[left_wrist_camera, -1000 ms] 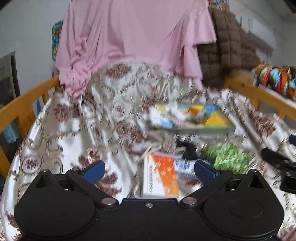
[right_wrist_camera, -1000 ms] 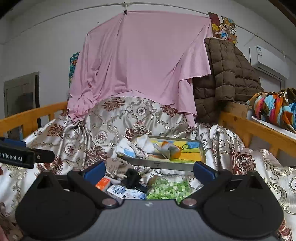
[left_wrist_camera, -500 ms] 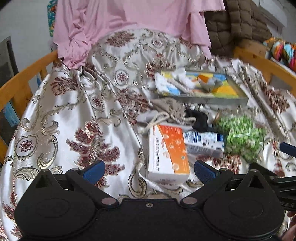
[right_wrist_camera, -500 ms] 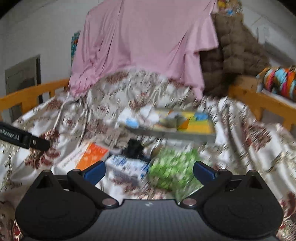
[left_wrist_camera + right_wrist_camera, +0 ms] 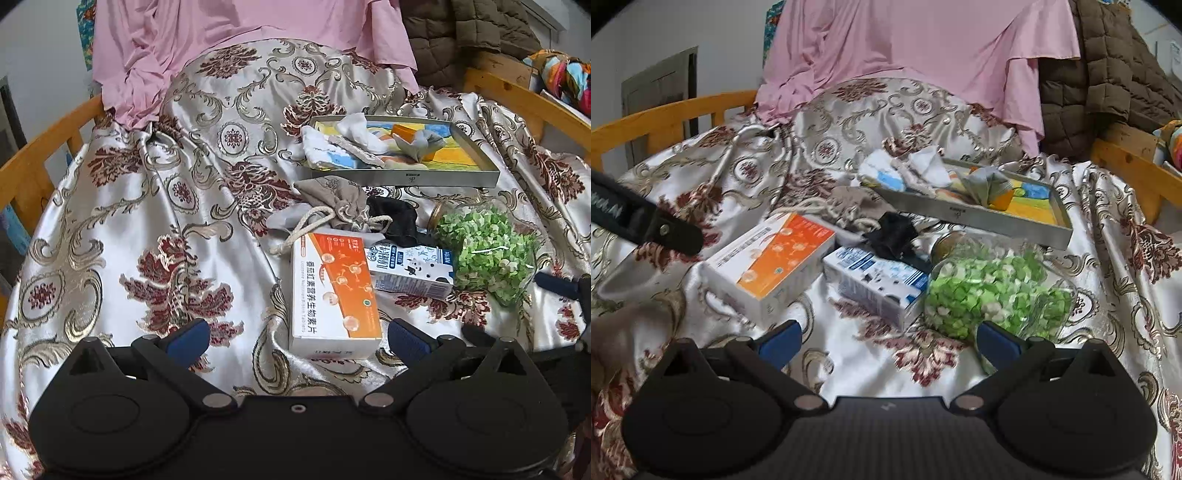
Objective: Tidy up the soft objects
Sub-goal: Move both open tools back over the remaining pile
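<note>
Left wrist view: left gripper (image 5: 297, 338) spread wide, empty, hovering low over the patterned bedspread (image 5: 147, 229) just short of the orange-and-white box (image 5: 334, 291). Metal tray (image 5: 406, 179) sits further back, already holding soft stuff: white cloths (image 5: 332, 142) draped over its left end, a grey folded cloth (image 5: 419, 142) near the middle. Judged partly done. Still out on the bed, between tray and box: beige drawstring pouch (image 5: 338, 201) and black cloth (image 5: 397, 219), touching each other, pouch cord trailing toward the box. Blue-white carton (image 5: 410, 271) lies against the box's right side; jar of green bits (image 5: 484, 251) on its side just right of the carton. Those three look rigid, probably not for the tray. Part of the right gripper shows at the right edge.

Right wrist view: right gripper (image 5: 886, 341) also released, nothing between its fingers, low over the bedspread in front of the carton (image 5: 875, 282) and jar (image 5: 993, 291). Box (image 5: 772, 266) to the left, black cloth (image 5: 895, 234) behind the carton, pouch (image 5: 855, 205) behind that, close to the tray's (image 5: 975, 214) near wall. White cloths (image 5: 905, 168) and grey cloth (image 5: 984, 184) inside the tray. Left gripper's body pokes in at the left edge.

Left to do, as I read it: pouch and black cloth into the tray. Neither grasped yet.
</note>
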`<state>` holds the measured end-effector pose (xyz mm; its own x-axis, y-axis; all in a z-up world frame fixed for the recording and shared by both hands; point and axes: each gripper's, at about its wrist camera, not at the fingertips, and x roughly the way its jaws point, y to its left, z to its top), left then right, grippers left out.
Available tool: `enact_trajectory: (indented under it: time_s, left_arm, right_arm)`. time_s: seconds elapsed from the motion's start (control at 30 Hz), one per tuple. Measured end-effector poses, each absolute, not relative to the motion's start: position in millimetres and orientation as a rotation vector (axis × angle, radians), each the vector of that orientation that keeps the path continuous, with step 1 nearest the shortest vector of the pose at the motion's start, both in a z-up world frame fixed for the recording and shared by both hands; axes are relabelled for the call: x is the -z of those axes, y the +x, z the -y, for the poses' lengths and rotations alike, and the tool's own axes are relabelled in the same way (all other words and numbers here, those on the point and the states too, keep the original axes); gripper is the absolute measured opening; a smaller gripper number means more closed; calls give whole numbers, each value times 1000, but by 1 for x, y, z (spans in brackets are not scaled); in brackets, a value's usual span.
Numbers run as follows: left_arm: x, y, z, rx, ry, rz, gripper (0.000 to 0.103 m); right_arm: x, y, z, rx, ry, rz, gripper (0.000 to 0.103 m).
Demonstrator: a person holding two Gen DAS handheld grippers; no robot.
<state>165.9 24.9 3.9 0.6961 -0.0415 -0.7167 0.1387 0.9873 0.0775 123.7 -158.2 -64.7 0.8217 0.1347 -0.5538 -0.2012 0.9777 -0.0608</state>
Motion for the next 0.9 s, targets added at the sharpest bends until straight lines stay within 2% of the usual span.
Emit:
enact_trajectory:
  time_s: [0.43, 0.67, 0.9]
  left_arm:
    - [-12, 178, 3, 127, 301, -590, 102]
    - [1, 210, -4, 138, 244, -664, 102]
    - [3, 229, -15, 103, 177, -630, 102]
  right_arm:
    - [64, 165, 171, -14, -82, -454, 103]
    - [67, 183, 172, -10, -75, -426, 103]
    - [68, 186, 171, -20, -90, -394, 103]
